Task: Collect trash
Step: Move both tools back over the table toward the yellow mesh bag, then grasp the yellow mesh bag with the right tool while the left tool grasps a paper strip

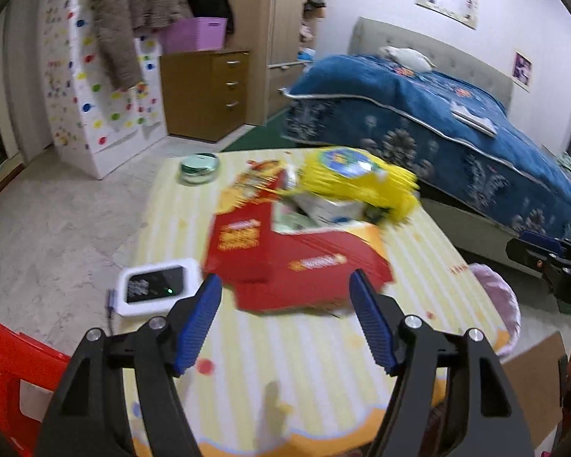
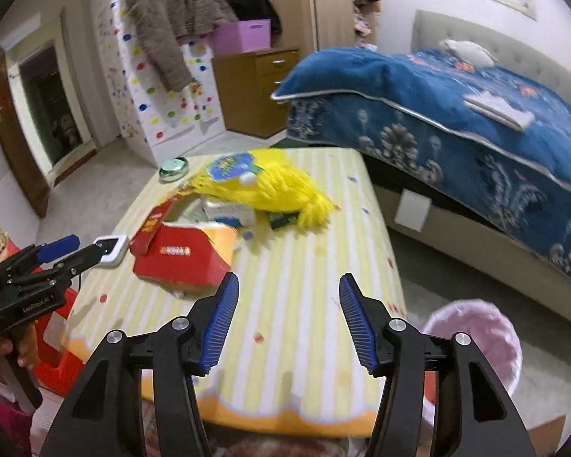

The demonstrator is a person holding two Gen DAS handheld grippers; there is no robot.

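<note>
Blue-padded jaws on both grippers stand apart, nothing between them. Left gripper (image 1: 285,318) hangs over the near part of the tabletop (image 1: 304,373), yellow-striped cloth; red carton (image 1: 285,259) just past its fingertips at 12 o'clock, not touched. Right gripper (image 2: 287,318) also over the near tabletop (image 2: 297,285), jaws wide, bare cloth beyond them.

Trash: the red carton (image 2: 182,259) lies open on the tabletop, at 10 o'clock from the right gripper. Behind it, touching, a pale crumpled wrapper (image 2: 228,211) and a yellow fringed bag (image 2: 270,186), blurred in the left view (image 1: 358,179). Pink-lined bin (image 2: 476,339) on the floor just off the tabletop's edge, 3 o'clock of the right gripper.

White device with dark screen (image 1: 158,285) at 10 o'clock of the left gripper, on the tabletop's edge. Round green-lidded tin (image 1: 200,167) at the far corner. Red plastic chair (image 1: 7,373) at 8 o'clock.

Far: bed with blue blanket (image 1: 437,114), wooden drawers (image 1: 209,91), purple basket (image 1: 194,34) on top.
</note>
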